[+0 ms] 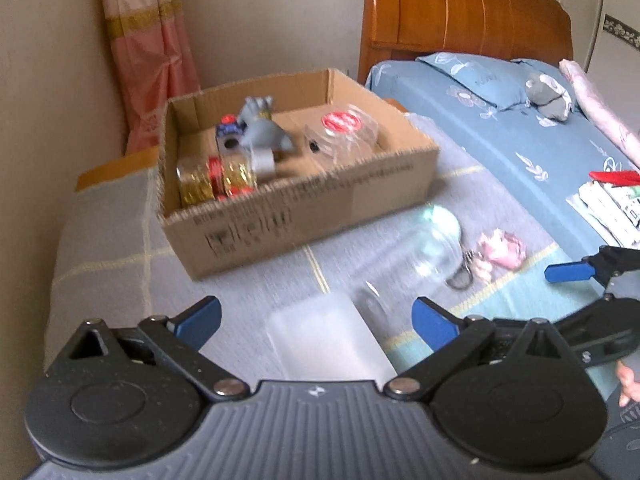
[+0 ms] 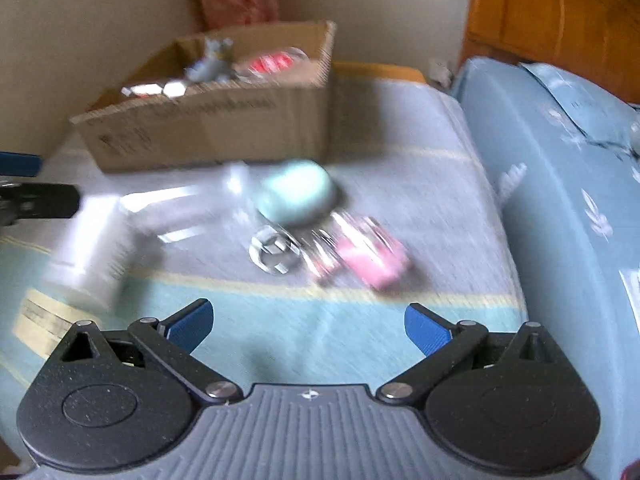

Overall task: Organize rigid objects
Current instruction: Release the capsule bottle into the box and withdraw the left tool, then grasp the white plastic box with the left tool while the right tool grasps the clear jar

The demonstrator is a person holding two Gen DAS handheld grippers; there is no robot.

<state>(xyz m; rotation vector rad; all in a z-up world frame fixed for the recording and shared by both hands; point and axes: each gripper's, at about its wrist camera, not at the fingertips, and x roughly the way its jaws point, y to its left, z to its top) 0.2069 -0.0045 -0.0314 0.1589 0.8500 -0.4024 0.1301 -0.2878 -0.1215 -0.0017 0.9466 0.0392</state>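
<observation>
A cardboard box [image 1: 320, 204] stands on the cloth-covered table and holds a grey cat figure [image 1: 260, 128], gold-wrapped packs [image 1: 216, 178] and a clear pack with a red label [image 1: 342, 128]. A clear bottle with a pale green cap [image 1: 416, 252] lies in front of it, next to a white container [image 1: 326, 340] and a pink keychain [image 1: 502, 250]. My left gripper [image 1: 316, 320] is open just above the white container. My right gripper [image 2: 308, 322] is open and empty, short of the bottle [image 2: 296, 196], white container [image 2: 92, 252] and pink keychain [image 2: 372, 258].
A bed with a blue flowered sheet [image 1: 500, 132] and wooden headboard [image 1: 464, 8] lies to the right, with papers [image 1: 612, 204] on it. A pink curtain [image 1: 148, 52] hangs behind the box. The table's left edge [image 1: 60, 248] drops off near the wall.
</observation>
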